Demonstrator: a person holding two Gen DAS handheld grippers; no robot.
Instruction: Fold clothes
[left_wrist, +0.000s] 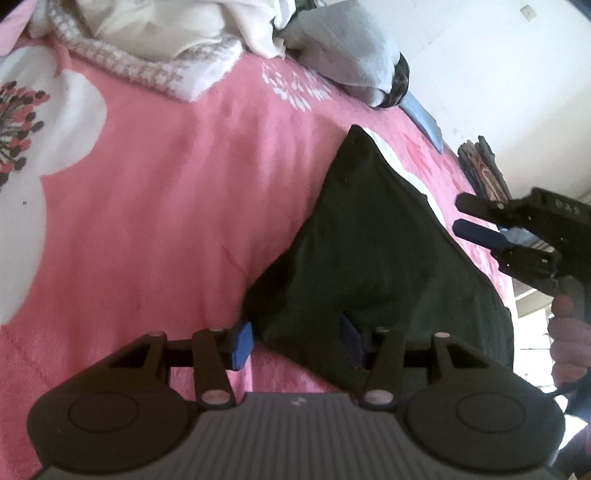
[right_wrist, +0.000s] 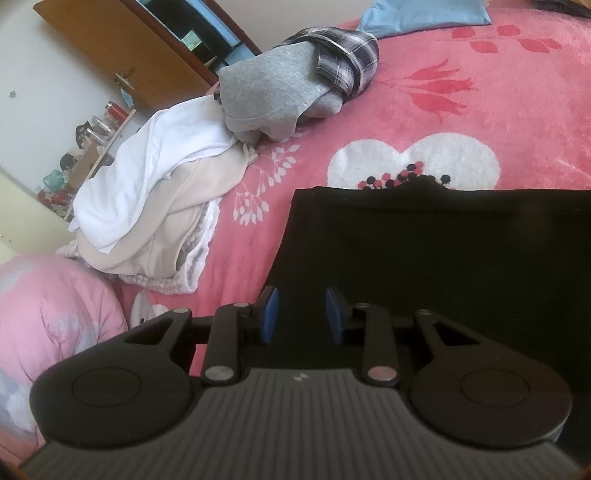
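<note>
A black garment (left_wrist: 380, 251) lies folded on the pink bedspread (left_wrist: 177, 206). My left gripper (left_wrist: 295, 339) is low over its near corner. Its blue pads stand well apart, one just off the cloth's left edge and the other over the cloth, so the corner sits between them without being pinched. My right gripper (left_wrist: 458, 213) hovers past the garment's right edge, with its fingers apart and empty. In the right wrist view the right gripper (right_wrist: 301, 314) is open above the black garment (right_wrist: 443, 258), close to the garment's left edge.
A heap of white and beige clothes (right_wrist: 159, 192) lies to the left, with a grey garment (right_wrist: 273, 96) and a plaid shirt (right_wrist: 343, 48) behind it. A blue pillow (right_wrist: 424, 14) sits at the bed's far end. A hand (left_wrist: 569, 332) holds the right gripper.
</note>
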